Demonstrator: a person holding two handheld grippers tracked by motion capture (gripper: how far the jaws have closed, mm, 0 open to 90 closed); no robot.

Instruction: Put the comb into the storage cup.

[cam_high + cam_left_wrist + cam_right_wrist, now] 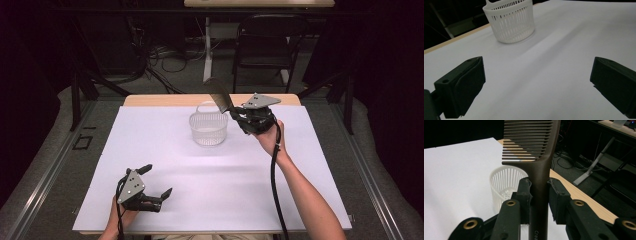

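Gripping a dark brown comb point(541, 182) by its handle, the right gripper point(539, 195) has its fingers point(525, 195) pinching the shaft from both sides, pads flat against it. The toothed head stands beyond the fingertips, the rest of the handle runs back between the fingers toward the palm. Holding it low on the handle probably keeps the teeth free and leaves a long end to steer.

High view: comb point(219, 95) tilts up and away from the right gripper point(235, 114), its head just past the fingertips and above the far rim of a white slotted basket point(208, 128). The basket sits just beside those fingertips, on their outer side; in the right gripper view it point(502, 187) shows below and behind the fingers. Judged from this, the comb is being lined up to go into the basket, not yet inside it.

Left gripper point(156, 181) rests low on the white table point(220, 190), well apart from the basket. Its fingers point(461, 87) are spread wide with nothing between them but bare table point(549, 82); basket point(510, 21) lies ahead of the fingertips. Likely parked out of the way, ready to steady the basket if needed.
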